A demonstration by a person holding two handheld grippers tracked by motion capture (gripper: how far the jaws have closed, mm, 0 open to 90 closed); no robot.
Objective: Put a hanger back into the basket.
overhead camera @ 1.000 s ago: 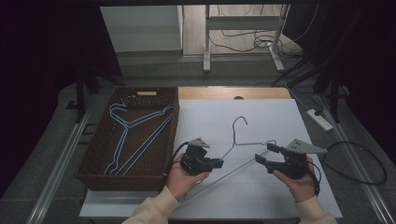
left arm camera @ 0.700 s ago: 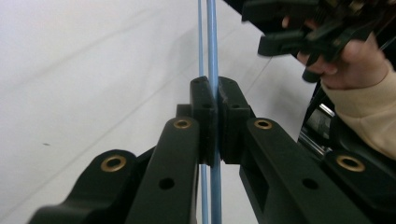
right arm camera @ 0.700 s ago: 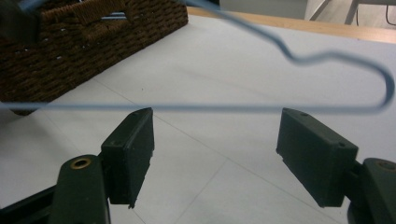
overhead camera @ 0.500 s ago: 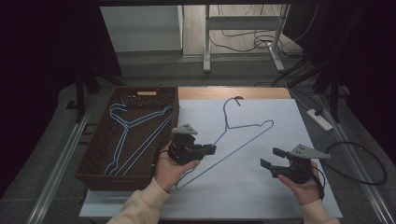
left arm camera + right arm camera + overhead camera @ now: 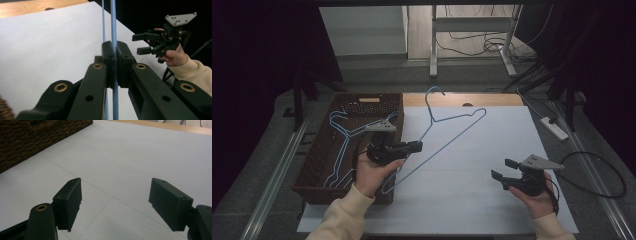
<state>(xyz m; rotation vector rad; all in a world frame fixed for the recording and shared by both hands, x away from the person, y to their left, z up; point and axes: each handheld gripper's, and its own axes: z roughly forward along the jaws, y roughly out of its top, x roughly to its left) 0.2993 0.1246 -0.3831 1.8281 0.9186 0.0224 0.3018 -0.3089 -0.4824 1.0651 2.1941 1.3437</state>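
Since the earlier frame the left gripper [image 5: 414,146] has carried the blue wire hanger [image 5: 447,131] up and toward the left, nearer the wicker basket [image 5: 314,167]; the right gripper [image 5: 504,170] has let go of the hanger and drawn back to the near right. The left gripper's jaws are clamped on one thin wire of the hanger; the right gripper's jaws stand apart and empty above the white sheet [image 5: 492,135].

Judged step: transfer into the basket. Keep the clamp firm, as the thin wire can pivot. Clear the basket's rim before lowering.

The hanger is a slim triangular frame, its hook pointing far. It hangs tilted over the sheet, just right of the basket. More blue hangers [image 5: 343,142] lie inside the basket.
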